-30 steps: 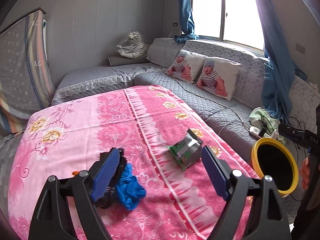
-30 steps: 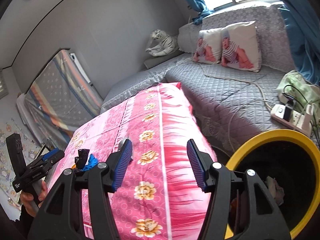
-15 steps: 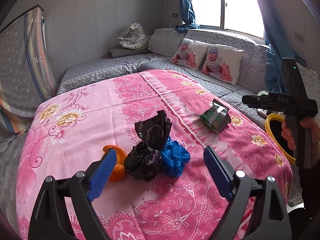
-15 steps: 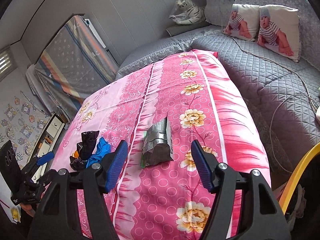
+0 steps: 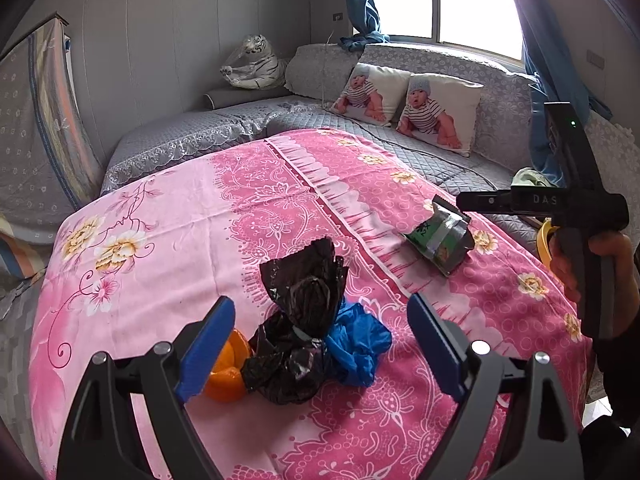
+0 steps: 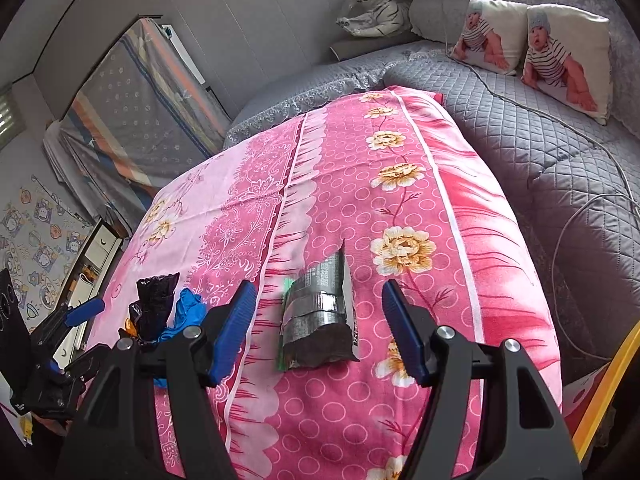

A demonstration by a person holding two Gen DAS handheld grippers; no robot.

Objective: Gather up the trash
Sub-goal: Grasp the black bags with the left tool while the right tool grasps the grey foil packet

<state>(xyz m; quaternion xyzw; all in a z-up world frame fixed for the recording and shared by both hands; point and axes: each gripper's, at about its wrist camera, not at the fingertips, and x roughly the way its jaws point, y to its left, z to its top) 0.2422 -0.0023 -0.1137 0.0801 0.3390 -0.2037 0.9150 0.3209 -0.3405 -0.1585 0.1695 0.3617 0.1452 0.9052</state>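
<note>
Blue-padded fingers (image 5: 208,344) of the left gripper (image 5: 320,340) spread wide, empty, around a crumpled black plastic bag (image 5: 300,320) touching a blue glove (image 5: 360,340) and orange peel (image 5: 228,372). Right gripper (image 6: 316,328), released, frames a torn silver-green snack wrapper (image 6: 320,316) lying on the pink floral sheet (image 6: 400,120).

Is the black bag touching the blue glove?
Touching. The left wrist view shows the black bag pressed against the blue glove, overlapping its edge with no pink cloth between them.
</note>
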